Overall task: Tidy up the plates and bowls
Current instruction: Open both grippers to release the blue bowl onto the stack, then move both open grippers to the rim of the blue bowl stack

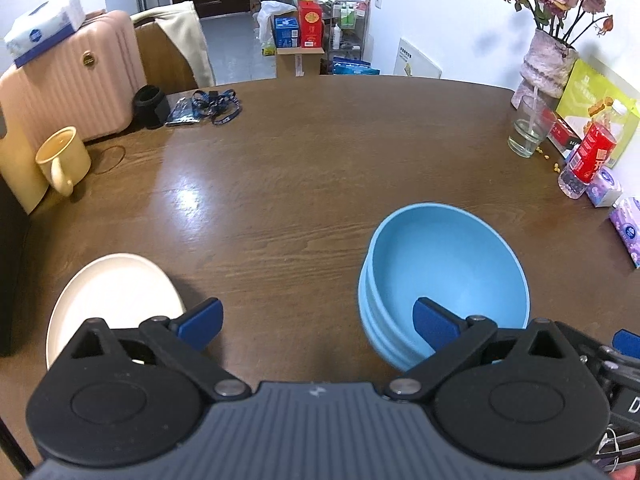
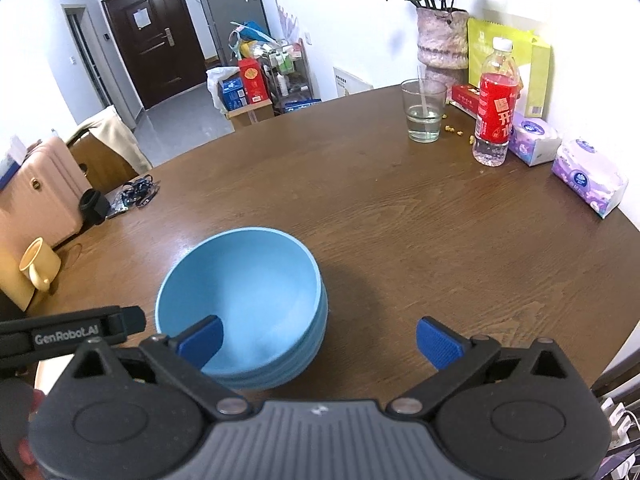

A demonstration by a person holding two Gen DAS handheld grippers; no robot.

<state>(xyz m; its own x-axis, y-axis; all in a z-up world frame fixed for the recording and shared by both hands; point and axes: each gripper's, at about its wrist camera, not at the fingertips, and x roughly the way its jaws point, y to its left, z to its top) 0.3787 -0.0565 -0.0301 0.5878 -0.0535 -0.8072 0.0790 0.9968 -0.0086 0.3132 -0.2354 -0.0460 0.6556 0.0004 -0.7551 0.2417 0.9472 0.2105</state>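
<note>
Legible lettering: "GenRobot.AI" in pale letters on the black side arm of the left gripper (image 2: 68, 338), seen at the left edge of the right wrist view — the same arm shows only a cut-off "D" at the right edge of the left wrist view. The red label of the water bottle (image 2: 495, 110) on the tabletop (image 2: 380, 208) carries large pale Chinese characters, of which "开" can be made out — the rest is too distorted to read. Print on the tissue packs, the red box and the yellow-green bag is too small to read.
</note>
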